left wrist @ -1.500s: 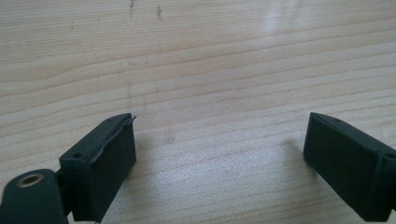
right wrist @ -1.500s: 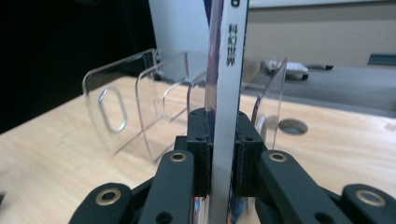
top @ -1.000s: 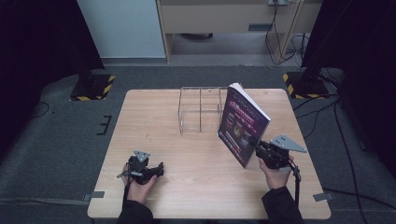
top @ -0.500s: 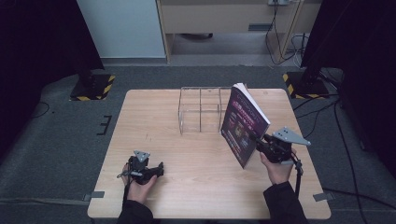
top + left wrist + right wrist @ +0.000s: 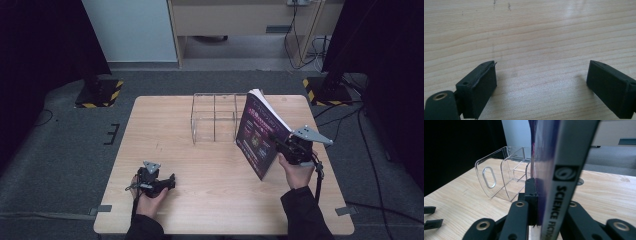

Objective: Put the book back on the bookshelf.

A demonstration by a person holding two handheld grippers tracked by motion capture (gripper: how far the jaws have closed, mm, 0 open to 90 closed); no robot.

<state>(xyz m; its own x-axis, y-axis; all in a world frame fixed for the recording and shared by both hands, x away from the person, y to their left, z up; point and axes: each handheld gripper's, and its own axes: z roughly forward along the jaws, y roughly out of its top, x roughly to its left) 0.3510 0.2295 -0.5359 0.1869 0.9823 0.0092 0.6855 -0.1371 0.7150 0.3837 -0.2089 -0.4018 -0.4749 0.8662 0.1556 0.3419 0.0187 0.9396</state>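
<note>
A clear acrylic rack (image 5: 214, 117) with several compartments stands on the wooden table (image 5: 200, 210), ahead and to the left of the right gripper (image 5: 277, 141) and well beyond the left gripper (image 5: 172, 181). In the right gripper view the rack (image 5: 499, 177) has an oval cut-out in its end wall. On the grey carpet (image 5: 60, 150) past the table's far corners sit two yellow-and-black striped stand bases (image 5: 97, 93) (image 5: 325, 91). Cables (image 5: 305, 45) trail beyond the right one.
</note>
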